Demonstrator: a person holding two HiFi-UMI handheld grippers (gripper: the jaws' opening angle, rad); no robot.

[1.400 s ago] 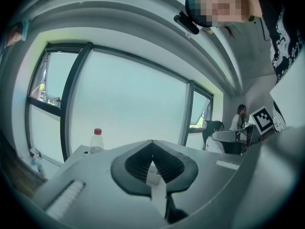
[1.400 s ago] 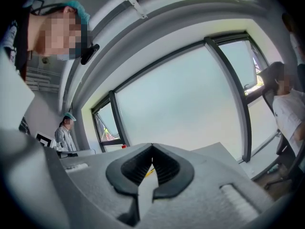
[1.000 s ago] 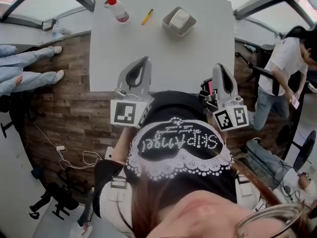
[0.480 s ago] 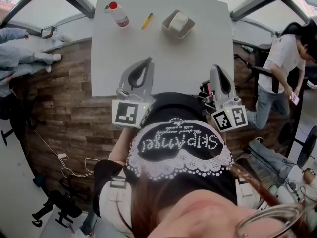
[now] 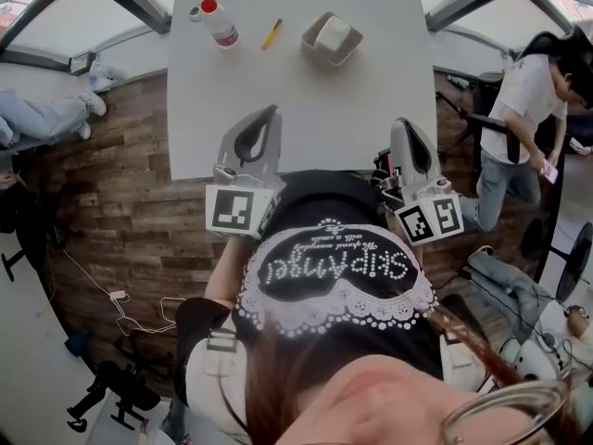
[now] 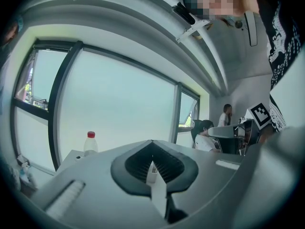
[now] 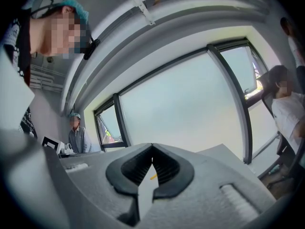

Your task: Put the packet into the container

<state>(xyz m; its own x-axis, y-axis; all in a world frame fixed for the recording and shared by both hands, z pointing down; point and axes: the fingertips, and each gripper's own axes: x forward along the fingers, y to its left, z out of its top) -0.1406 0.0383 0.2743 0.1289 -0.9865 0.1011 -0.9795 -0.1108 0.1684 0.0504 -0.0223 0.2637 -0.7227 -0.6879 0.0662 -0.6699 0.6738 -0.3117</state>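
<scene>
A white packet (image 5: 335, 33) lies inside the grey square container (image 5: 316, 46) at the far side of the grey table (image 5: 306, 109). My left gripper (image 5: 271, 110) hovers over the table's near edge, well short of the container, its jaws shut with nothing between them. My right gripper (image 5: 401, 122) is held at the table's near right corner, also shut and empty. In the left gripper view the jaws (image 6: 152, 142) meet at their tips. The right gripper view shows its jaws (image 7: 152, 146) closed the same way.
A clear bottle with a red cap (image 5: 217, 22) lies at the table's far left, also visible in the left gripper view (image 6: 90, 143). A yellow pen (image 5: 271, 33) lies between the bottle and the container. A person (image 5: 523, 119) stands to the right of the table.
Both grippers stay where they were, still shut. The legs of a person at the far left have shifted, and the head view has drifted slightly.
</scene>
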